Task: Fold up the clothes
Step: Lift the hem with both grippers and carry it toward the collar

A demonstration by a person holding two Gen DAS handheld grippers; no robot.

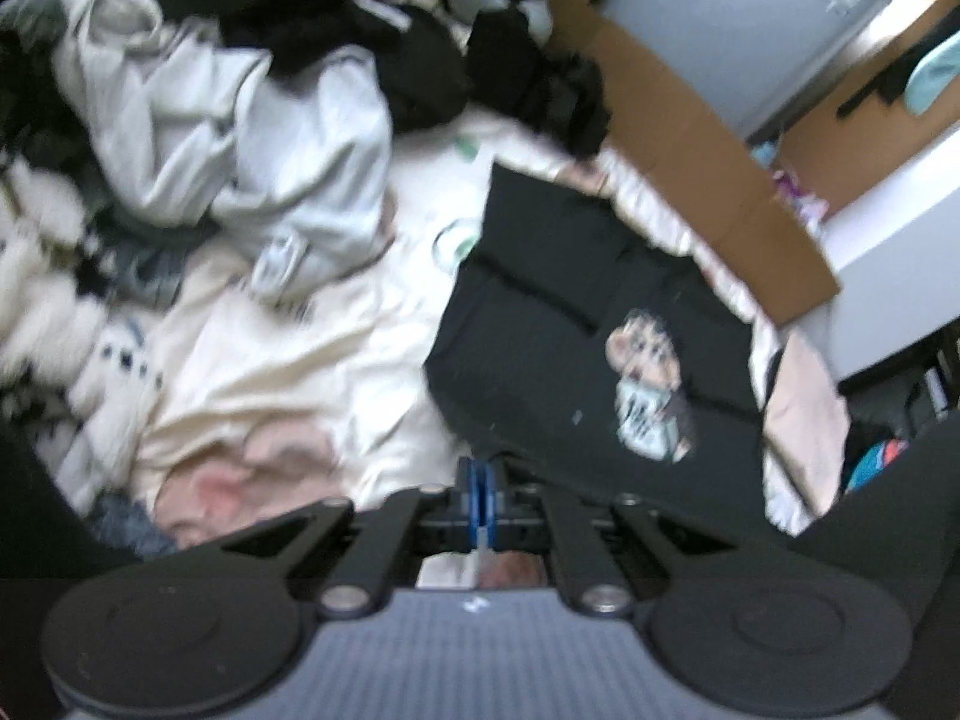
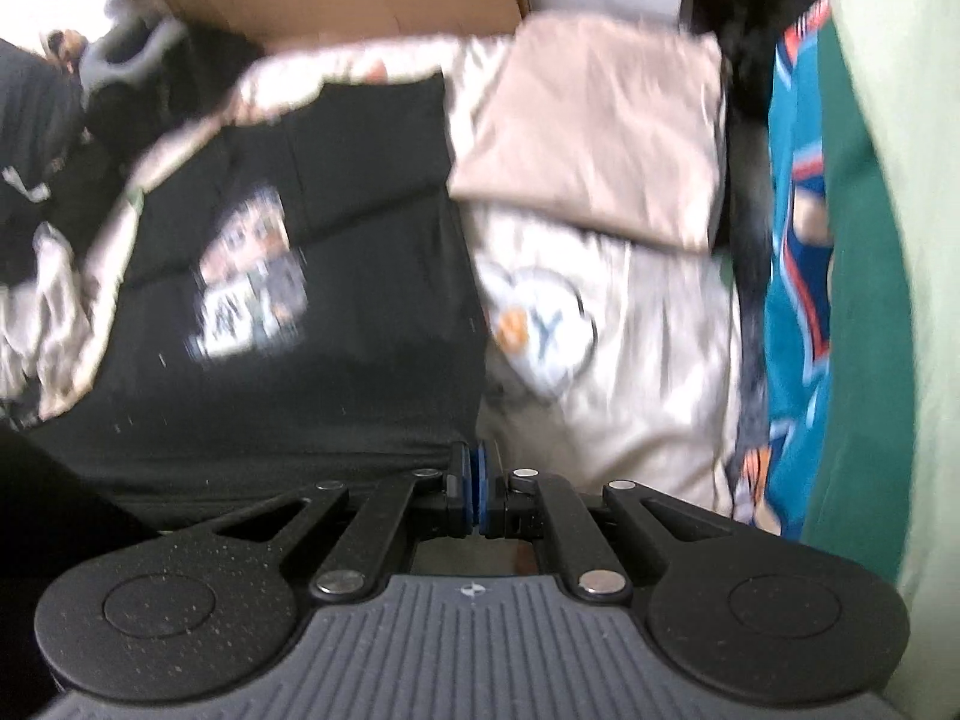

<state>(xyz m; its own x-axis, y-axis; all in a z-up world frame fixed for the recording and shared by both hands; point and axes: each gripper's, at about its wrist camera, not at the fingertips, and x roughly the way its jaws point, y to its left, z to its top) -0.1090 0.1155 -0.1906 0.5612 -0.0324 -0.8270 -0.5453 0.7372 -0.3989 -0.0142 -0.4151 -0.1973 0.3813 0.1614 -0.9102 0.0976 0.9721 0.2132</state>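
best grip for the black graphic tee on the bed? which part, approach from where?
Take the black tee by its near hem, one tool at each near corner, coming down from above on the near side. It lies flat with the print up, so that free straight edge is the easiest to pinch. Both the left tool and right tool sit shut at that edge.

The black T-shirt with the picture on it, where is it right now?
The black T-shirt lies on the cream bedding, right of centre in the left view, just ahead of the tongs, with the cardboard beyond it.
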